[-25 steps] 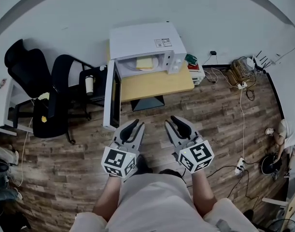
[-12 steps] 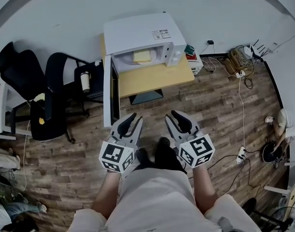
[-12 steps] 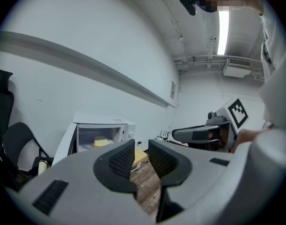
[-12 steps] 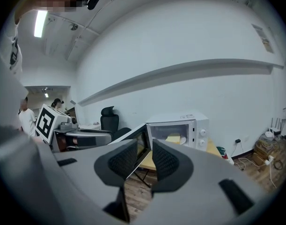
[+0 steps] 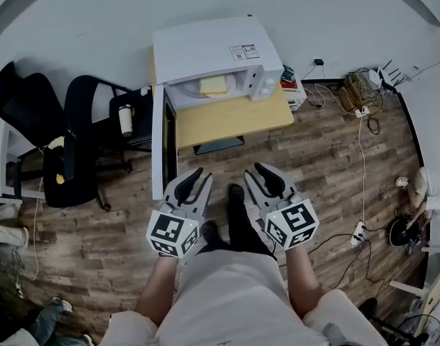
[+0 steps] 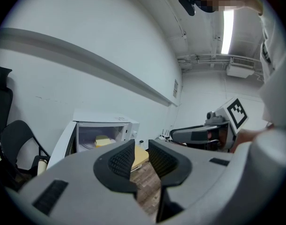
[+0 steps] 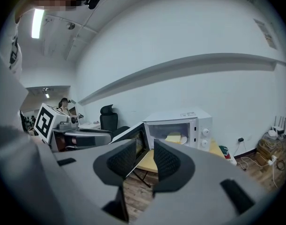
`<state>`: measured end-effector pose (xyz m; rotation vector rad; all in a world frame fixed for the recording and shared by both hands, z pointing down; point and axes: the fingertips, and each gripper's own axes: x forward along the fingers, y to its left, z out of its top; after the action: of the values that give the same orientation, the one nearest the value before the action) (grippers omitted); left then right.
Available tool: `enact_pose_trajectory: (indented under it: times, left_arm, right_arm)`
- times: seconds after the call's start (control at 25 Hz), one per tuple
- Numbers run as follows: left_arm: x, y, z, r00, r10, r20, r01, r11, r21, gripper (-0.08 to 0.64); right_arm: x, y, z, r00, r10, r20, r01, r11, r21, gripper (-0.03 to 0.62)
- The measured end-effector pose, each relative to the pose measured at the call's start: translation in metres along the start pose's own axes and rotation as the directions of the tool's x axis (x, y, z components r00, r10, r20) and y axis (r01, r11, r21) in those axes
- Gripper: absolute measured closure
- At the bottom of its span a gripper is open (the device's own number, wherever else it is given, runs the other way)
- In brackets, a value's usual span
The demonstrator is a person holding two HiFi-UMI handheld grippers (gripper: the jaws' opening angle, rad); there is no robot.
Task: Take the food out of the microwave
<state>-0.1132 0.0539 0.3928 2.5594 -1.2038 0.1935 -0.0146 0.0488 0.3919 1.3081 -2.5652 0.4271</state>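
A white microwave [image 5: 205,49] stands on a small yellowish table [image 5: 230,117] against the wall, its door [image 5: 159,141] swung wide open to the left. A pale yellow piece of food [image 5: 214,85] lies on a plate inside; it also shows in the left gripper view as the food [image 6: 103,140] and in the right gripper view as the food [image 7: 173,138]. My left gripper [image 5: 198,177] and right gripper [image 5: 261,173] hover side by side over the wooden floor, well short of the table. Both point at the microwave. The left gripper [image 6: 141,149] is open and empty. The right gripper [image 7: 145,149] has just been opening, with nothing between its jaws.
Two black office chairs [image 5: 39,121] stand left of the open door, one carrying a bottle [image 5: 126,121]. Cables and power strips [image 5: 356,99] lie on the floor at the right by the wall. Another person [image 5: 425,193] is at the far right edge.
I have stepped toward the microwave, and my shoes now show between the grippers. Both grippers have come slightly forward and lower. The food has not moved.
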Motion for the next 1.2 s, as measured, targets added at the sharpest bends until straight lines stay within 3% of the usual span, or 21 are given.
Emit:
enact_pose_trajectory:
  times: [0.68,1.2]
  left_arm:
    - [0.101,0.046,0.043,0.997,0.070,-0.014,-0.070,0.998,0.007,0.485]
    - [0.174,0.061,0.049,0.987,0.163,-0.003,-0.163,0.986,-0.037,0.485]
  right_arm:
    - [0.090,-0.089,0.049,0.996,0.086,0.012,-0.086,0.996,0.002,0.486]
    - [0.137,-0.156,0.040,0.983,0.172,-0.059,-0.174,0.984,-0.031,0.486]
